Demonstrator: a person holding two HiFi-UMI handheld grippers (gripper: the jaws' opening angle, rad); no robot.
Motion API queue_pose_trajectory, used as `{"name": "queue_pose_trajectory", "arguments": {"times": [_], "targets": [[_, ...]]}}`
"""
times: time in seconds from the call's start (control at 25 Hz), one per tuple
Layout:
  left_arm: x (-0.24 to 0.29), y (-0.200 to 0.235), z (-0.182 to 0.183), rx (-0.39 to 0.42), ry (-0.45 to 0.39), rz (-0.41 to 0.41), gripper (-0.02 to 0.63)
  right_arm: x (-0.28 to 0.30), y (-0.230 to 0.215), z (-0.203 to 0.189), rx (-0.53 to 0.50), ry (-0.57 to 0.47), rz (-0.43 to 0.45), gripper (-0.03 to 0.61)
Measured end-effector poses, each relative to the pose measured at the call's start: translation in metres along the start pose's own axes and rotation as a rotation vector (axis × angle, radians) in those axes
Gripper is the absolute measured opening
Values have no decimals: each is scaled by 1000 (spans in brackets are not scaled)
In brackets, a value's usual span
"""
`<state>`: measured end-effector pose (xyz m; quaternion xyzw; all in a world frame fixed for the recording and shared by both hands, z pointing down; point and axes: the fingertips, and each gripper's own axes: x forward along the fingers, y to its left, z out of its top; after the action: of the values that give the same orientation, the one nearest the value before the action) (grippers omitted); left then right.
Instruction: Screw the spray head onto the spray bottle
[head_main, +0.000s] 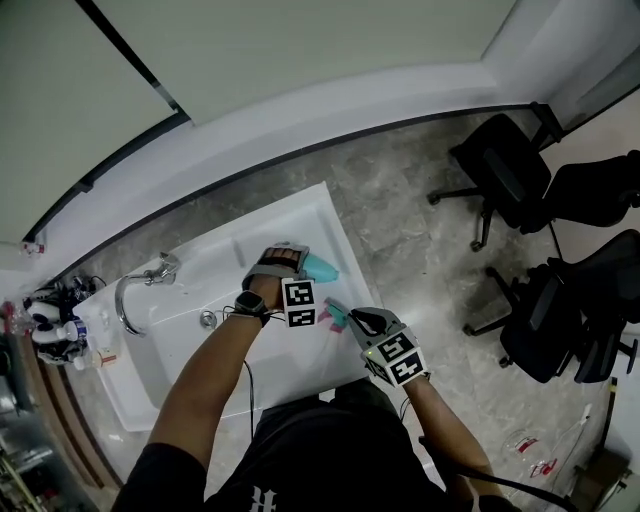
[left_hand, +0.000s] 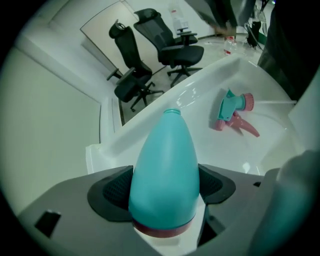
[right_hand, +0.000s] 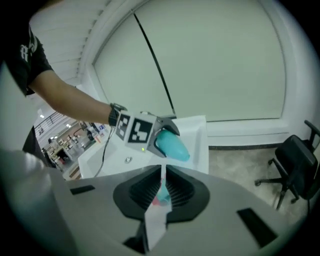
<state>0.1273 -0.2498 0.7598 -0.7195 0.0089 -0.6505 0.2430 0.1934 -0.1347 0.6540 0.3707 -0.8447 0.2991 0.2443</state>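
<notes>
A teal spray bottle (head_main: 323, 267) with a pink base lies on the white sink's right side. My left gripper (head_main: 300, 258) stands over it. In the left gripper view the bottle (left_hand: 165, 160) fills the gap between the wide-spread jaws of my left gripper (left_hand: 165, 189), neck pointing away; I see no squeeze, so I read it as open. The teal and pink spray head (head_main: 334, 315) lies apart on the white surface (left_hand: 235, 114). My right gripper (head_main: 356, 322) is shut and empty just beside the spray head. In the right gripper view its tips (right_hand: 161, 187) meet, with the bottle (right_hand: 172, 146) beyond.
The white sink (head_main: 190, 365) has a chrome tap (head_main: 140, 285) and a drain (head_main: 208, 319) at its left. Small bottles (head_main: 50, 330) crowd the far left edge. Black office chairs (head_main: 520, 180) (head_main: 570, 310) stand on the stone floor to the right.
</notes>
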Motion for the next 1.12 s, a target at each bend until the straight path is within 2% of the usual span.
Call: {"name": "queue_pose_trajectory", "arguments": {"times": [0.08,0.2,0.36,0.48,0.56,0.68,0.8,0.92,1.08,1.12], "targets": [[-9,-4,-3,-73,-34,-11,385,18,2,-19,-25,106,43,54],[-33,-3,-13,-241,-89,15,385,42,4,-40,-43,242,81,104],[-70,-7,-30,-443,-134,62,385,66,-3,-57,-58,416,64,107],[-92,-20,-36,-540,-166,84,387,76,-4,-64,-145,539,48,107],[-101,-30,-39,-580,-182,94,385,82,-2,-67,-182,583,52,107],[-109,-44,-45,-631,-196,97,387,91,13,-71,-145,613,94,126],[-111,-56,-50,-671,-202,88,387,97,7,-70,-162,661,61,126],[-114,-67,-53,-699,-208,78,387,95,4,-73,-69,696,73,126],[-118,-73,-57,-709,-208,81,387,95,0,-69,31,669,60,127],[-119,-73,-58,-709,-207,82,387,97,0,-69,36,666,41,155]]}}
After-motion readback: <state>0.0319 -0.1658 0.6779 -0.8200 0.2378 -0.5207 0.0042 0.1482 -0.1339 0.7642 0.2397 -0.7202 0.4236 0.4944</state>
